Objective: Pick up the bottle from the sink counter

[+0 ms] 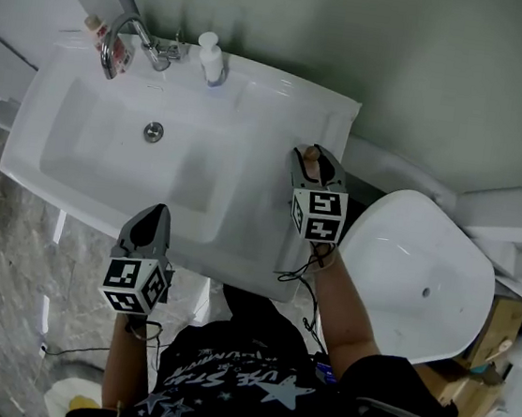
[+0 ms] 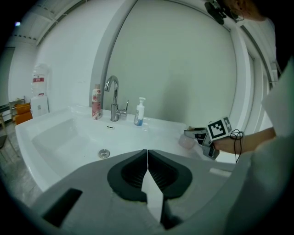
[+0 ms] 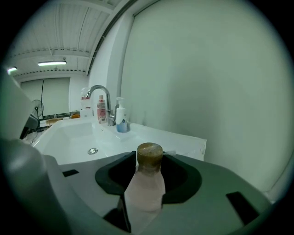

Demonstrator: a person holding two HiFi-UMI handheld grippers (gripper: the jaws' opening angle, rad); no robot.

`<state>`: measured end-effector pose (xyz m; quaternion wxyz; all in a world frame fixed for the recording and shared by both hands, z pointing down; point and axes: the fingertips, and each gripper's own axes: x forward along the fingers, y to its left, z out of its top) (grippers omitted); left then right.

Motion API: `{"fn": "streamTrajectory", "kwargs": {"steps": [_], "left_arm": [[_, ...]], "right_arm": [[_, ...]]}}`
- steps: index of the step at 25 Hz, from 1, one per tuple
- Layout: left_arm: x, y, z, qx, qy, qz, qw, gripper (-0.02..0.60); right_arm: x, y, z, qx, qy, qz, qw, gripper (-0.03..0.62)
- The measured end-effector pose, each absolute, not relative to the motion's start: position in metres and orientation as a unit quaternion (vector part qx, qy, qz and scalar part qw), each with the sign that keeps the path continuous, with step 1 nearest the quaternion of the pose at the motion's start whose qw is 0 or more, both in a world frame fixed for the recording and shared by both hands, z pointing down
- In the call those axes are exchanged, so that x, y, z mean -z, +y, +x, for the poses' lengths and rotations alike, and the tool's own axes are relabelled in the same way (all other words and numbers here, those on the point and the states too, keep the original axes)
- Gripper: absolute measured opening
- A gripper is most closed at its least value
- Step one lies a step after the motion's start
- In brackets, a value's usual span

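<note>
Looking at the right gripper point(image 1: 308, 164), it's sitting clamped on the bottle point(image 3: 145, 183). The pale body is filling the gap between the jaws, both pads are pressing its sides, and the brown cap point(image 3: 149, 153) is poking up just above them. The bottle's standing upright, long axis straight up, and seems to be resting on the sink counter point(image 1: 283, 102) right under the tool. So it's lying dead centre in the grip, not ahead of it, and I'm guessing only a straight lift remains. The left gripper point(image 1: 151, 218) is hanging well off to that tool's left, jaws pressed together on nothing, so the right one's clearly nearer.
</note>
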<state>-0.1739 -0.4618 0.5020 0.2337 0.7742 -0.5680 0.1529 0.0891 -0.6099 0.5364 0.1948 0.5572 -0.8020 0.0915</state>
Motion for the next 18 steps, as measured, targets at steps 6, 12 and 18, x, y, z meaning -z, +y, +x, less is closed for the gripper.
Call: {"fn": "streamTrajectory", "kwargs": {"steps": [6,12,18], "left_arm": [[-0.502,-0.449,-0.178,-0.152,-0.569,0.775,0.230,0.020],[-0.497,-0.422,-0.189,-0.145,-0.577,0.770,0.230,0.020],[-0.486,-0.390,-0.200,-0.129,-0.588,0.767,0.223,0.020]], "right_arm": [[-0.535,-0.611,0.092,-0.110,-0.793,0.569,0.189,0.143],[-0.527,-0.597,0.085,-0.099,-0.795,0.565,0.197,0.141],[-0.495,-0.568,0.072,-0.091,-0.809,0.557,0.165,0.140]]}}
